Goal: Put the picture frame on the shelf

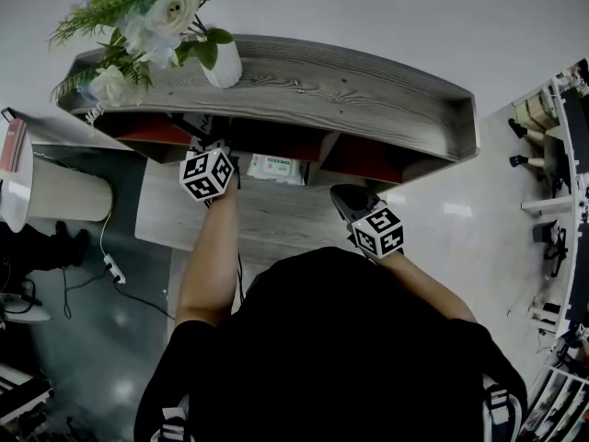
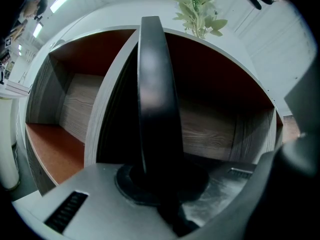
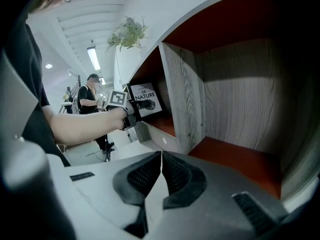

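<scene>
**Picture frame held at the shelf mouth by the left gripper**

The black-edged rectangular picture frame (image 2: 156, 94) is clamped upright and edge-on between the nearly closed jaws of the left gripper (image 2: 161, 184), at the mouth of the middle compartment of the grey wood-grain shelf with red-brown compartments (image 1: 368, 99). Contact with the compartment floor cannot be confirmed. The jaws of the right gripper (image 3: 160, 181) are closed together on nothing, in front of the right-hand compartment. The frame is judged light and rigid, with a smooth rim liable to slip and a front pane that may be fragile. Hold is best taken on the rim, never the pane, and the frame should be set down gently.
</scene>
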### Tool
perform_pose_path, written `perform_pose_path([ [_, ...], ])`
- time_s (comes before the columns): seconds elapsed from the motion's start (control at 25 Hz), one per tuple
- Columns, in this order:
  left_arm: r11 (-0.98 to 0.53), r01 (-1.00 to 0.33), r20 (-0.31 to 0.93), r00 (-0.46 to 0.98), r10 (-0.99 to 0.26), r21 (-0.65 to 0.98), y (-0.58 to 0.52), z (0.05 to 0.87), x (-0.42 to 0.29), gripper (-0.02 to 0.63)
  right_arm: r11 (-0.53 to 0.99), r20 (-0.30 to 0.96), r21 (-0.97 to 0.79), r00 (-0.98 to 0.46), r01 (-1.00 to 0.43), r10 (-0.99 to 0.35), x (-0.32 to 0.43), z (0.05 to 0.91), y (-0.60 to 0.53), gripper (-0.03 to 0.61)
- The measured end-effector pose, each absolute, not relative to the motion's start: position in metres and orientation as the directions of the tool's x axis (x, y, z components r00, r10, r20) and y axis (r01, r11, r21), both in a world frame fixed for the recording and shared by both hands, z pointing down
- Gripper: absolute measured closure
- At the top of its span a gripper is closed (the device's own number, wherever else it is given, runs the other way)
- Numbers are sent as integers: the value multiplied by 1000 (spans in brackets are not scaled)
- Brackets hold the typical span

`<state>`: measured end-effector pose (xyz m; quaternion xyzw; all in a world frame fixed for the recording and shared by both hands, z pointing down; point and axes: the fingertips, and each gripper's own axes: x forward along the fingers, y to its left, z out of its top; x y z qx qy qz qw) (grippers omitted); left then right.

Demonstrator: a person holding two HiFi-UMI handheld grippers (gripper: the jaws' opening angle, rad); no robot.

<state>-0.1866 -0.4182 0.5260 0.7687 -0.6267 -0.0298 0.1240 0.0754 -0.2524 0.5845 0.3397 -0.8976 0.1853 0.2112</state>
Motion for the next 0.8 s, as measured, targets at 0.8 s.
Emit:
perform_pose_path([
  [0.8,-201,-948,91,229,-969,245,-414,520,-187,583,714,503,-194,-693,-673,-517,69,587,-254,561],
])
